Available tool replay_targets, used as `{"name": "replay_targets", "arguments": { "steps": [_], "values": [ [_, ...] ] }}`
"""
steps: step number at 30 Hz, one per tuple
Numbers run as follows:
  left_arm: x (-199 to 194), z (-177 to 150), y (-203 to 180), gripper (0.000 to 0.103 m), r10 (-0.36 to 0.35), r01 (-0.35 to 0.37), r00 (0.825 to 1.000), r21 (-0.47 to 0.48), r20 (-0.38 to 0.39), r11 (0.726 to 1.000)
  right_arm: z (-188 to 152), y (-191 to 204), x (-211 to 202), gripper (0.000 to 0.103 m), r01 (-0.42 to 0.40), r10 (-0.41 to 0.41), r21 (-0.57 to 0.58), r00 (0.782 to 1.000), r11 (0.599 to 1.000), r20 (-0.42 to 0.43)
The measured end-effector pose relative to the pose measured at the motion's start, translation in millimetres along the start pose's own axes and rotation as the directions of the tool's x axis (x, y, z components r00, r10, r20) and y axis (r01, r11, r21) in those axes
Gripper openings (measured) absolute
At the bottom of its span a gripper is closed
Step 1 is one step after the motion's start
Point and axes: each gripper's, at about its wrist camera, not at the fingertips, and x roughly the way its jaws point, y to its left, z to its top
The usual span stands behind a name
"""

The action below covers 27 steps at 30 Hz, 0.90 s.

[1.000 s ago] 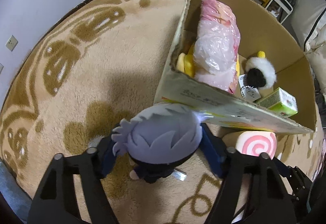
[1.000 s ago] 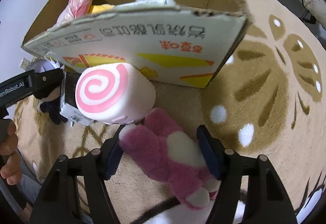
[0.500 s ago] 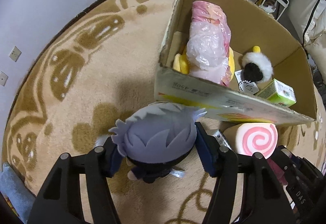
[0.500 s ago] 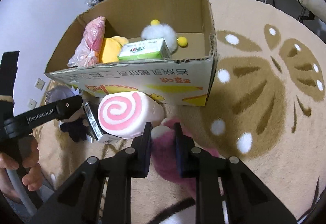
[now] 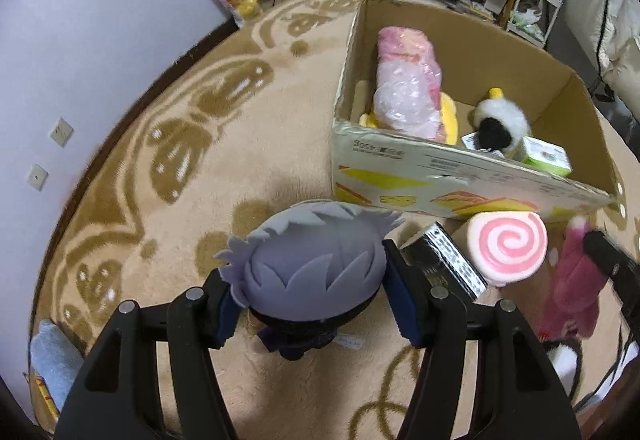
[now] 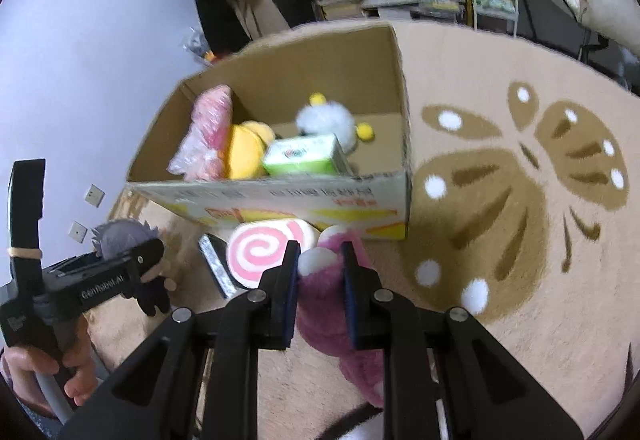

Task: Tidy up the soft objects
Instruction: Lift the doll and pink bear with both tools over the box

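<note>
Beside the box (image 5: 460, 176), off its near left corner, the left gripper (image 5: 312, 304) is clenched on the doll (image 5: 312, 264), one pad on each side of its grey spiky head; the jaws have just been closing a little on it. The doll's dark body hangs below the head, over the rug (image 5: 168, 200). From the right wrist view a hand (image 6: 44, 372) grips that gripper's handle.

Right of the doll, against the box's near wall, a black pack (image 5: 444, 264) lies tilted on the rug, and just right of it, touching the wall, sits the swirl cushion (image 5: 504, 248), its pink spiral facing up.

Further right, before the box's near right corner, the right gripper (image 6: 318, 272) is clamped tight on the pink bear (image 6: 324, 300), jaws nearly together with the plush squeezed between them. The bear's white patch shows between the pads, and its body trails down below them.

Inside the box, from left to right, lie a pink bag (image 5: 404, 92) resting on a yellow plush (image 6: 248, 152), a white fluffy toy (image 6: 326, 122), and a green carton (image 6: 302, 156) near the front wall.
</note>
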Motion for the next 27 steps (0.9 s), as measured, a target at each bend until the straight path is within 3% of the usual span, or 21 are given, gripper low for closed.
{"name": "replay_targets", "arguments": {
  "steps": [11, 27],
  "values": [
    [-49.8, -11.2, -0.5, 0.061, 0.0, -0.004, 0.989, 0.027, 0.149, 1.0, -1.3, 12.5, -35.9, 0.02, -0.018, 0.016, 0.008, 0.975, 1.0, 0.22],
    [-90.1, -2.7, -4.2, 0.061, -0.009, -0.006, 0.96, 0.053, 0.278, 0.999, 18.8, 32.5, -75.9, 0.02, -0.035, 0.054, -0.057, 0.917, 0.998, 0.395]
  ]
}}
